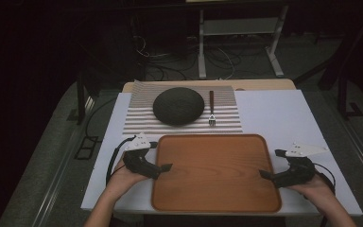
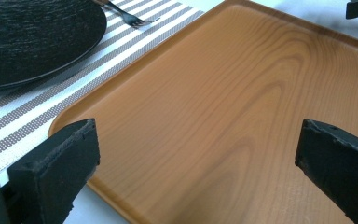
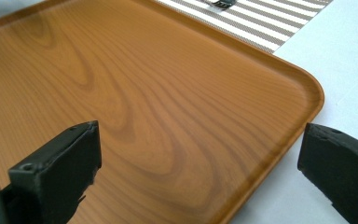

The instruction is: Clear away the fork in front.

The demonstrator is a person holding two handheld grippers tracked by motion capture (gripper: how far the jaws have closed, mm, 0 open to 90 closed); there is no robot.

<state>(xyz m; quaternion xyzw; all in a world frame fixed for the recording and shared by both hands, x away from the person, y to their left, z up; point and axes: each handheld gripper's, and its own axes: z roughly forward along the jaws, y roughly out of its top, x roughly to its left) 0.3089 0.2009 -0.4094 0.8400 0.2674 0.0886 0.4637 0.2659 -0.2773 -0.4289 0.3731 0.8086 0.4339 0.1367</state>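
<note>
White bench [image 1: 274, 113], dim room. Wooden tray [image 1: 216, 172] lies between our left tongs [image 1: 163, 169] and right tongs [image 1: 265, 176]; both gape wide, gripping nothing. Tray ungrasped; lifting remains.

**Both claws open, hands low and apart**

The left claw [image 1: 163, 169] sits in the person's left hand [image 1: 123, 177], jaws spread wide and pointing inward. The right claw [image 1: 264, 176], held by the right hand [image 1: 314, 185], mirrors it, jaws equally parted. Both forearms enter from the bottom edge.
</note>
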